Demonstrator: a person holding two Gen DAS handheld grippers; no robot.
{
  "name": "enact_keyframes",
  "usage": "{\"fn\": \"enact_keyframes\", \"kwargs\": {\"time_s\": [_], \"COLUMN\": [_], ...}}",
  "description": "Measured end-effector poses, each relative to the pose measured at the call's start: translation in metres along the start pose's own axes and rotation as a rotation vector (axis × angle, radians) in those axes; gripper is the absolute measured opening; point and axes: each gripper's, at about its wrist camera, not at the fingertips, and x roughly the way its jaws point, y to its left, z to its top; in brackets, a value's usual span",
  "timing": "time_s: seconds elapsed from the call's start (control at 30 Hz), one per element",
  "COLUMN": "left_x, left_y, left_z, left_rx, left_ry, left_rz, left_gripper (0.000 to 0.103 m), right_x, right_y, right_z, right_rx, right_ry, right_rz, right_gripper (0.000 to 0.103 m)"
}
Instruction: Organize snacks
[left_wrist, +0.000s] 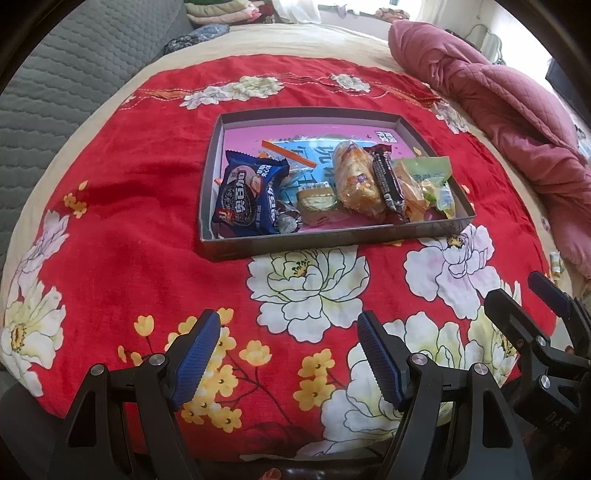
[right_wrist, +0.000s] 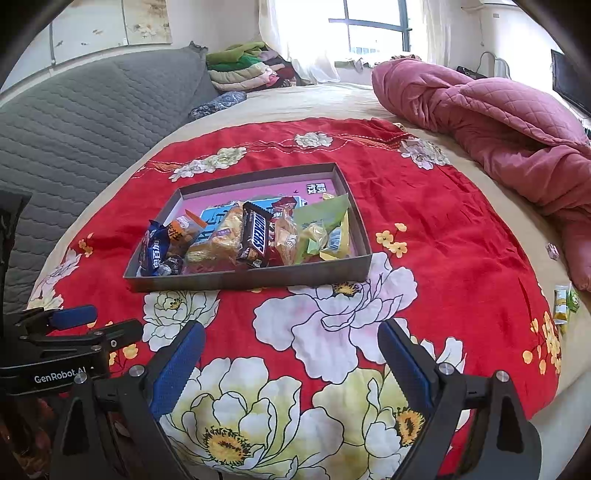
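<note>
A shallow grey box (left_wrist: 332, 236) (right_wrist: 258, 278) with a pink floor sits on the red flowered cloth. In it lie a blue cookie pack (left_wrist: 251, 192) (right_wrist: 155, 251), a yellow bread pack (left_wrist: 356, 177) (right_wrist: 221, 240), a dark Snickers bar (left_wrist: 386, 181) (right_wrist: 255, 236), and green and yellow sweets (left_wrist: 432, 181) (right_wrist: 325, 229). My left gripper (left_wrist: 288, 365) is open and empty over the cloth, well in front of the box. My right gripper (right_wrist: 291, 365) is open and empty too, also in front of the box.
A pink quilt (left_wrist: 509, 110) (right_wrist: 498, 122) is bunched at the right. A grey padded headboard (left_wrist: 66, 66) (right_wrist: 74, 129) stands at the left. Small yellow and green packets (right_wrist: 565, 301) lie at the cloth's right edge. Folded clothes (right_wrist: 243, 70) are stacked at the back.
</note>
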Motion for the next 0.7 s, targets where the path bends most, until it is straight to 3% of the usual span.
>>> {"fn": "enact_keyframes", "kwargs": {"time_s": [0.47, 0.6, 0.7], "left_x": [0.007, 0.013, 0.013], "left_y": [0.0, 0.003, 0.01], "left_z": [0.0, 0.005, 0.012], "left_rx": [-0.008, -0.018, -0.037], "left_ry": [0.008, -0.025, -0.06], "left_rz": [0.021, 0.062, 0.041], "left_gripper": [0.078, 0.078, 0.078], "right_x": [0.002, 0.008, 0.016], "right_y": [-0.002, -0.004, -0.01], "right_z": [0.0, -0.001, -0.001], "right_rx": [0.009, 0.012, 0.038], "right_ry": [0.005, 0.013, 0.019], "right_rz": [0.0, 0.0, -0.003], "right_gripper": [0.095, 0.095, 0.095]}}
